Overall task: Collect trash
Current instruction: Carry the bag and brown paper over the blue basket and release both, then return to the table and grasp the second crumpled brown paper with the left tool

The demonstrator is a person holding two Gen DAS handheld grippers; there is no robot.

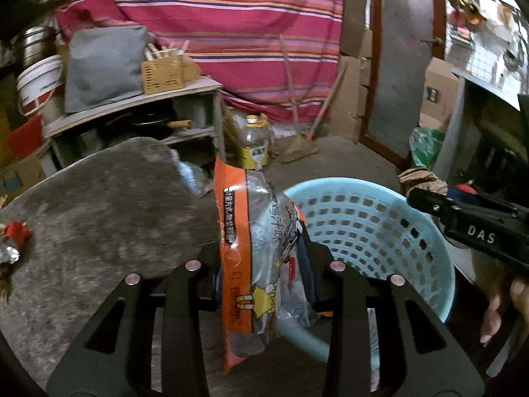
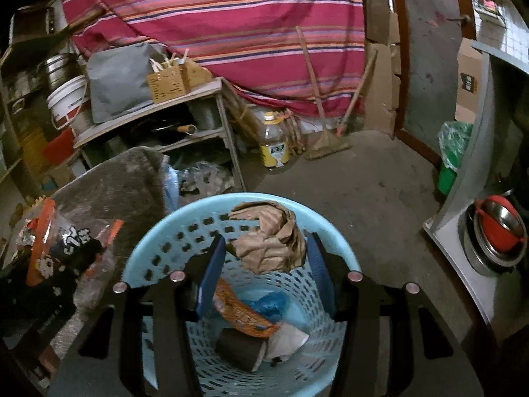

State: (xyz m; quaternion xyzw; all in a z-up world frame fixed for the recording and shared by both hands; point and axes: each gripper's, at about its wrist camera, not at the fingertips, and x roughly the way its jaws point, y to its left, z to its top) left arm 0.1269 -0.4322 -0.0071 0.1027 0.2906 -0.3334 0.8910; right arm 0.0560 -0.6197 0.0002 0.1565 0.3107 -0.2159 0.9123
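Trash is in both grippers and in the blue basket (image 2: 165, 241) below them. The left gripper (image 1: 264, 258) has its fingers clamped on an orange-and-clear snack wrapper (image 1: 251, 231), gripped across its middle so that the ends stick out above and below. It hangs at the basket's near-left rim, just past the edge of the round grey surface (image 1: 99, 205), which suggests it is being carried from there to the basket. The right gripper (image 2: 264, 251) holds a crumpled brown paper wad (image 2: 267, 241) between its blue fingers (image 2: 211, 271); they close on its sides, and the wad sits over the basket's open mouth, a fair place to let it drop from.

Inside the basket lie pieces already collected: an orange wrapper (image 2: 244, 317), a bit of blue plastic (image 2: 271, 302), a dark cylinder (image 2: 239, 352) and a pale scrap (image 2: 287, 339). The basket stands on the concrete floor beside the surface, presumably so that each piece has only a short way to go.

At the surface's left edge a red scrap (image 1: 15, 231) and a crumple of foil (image 1: 8, 254) are left, likely the next to be picked up. Further out stand a shelf unit (image 1: 132, 106), a yellow-labelled bottle (image 1: 254, 142) and a broom (image 1: 299, 145) against a striped red cloth (image 1: 215, 33).
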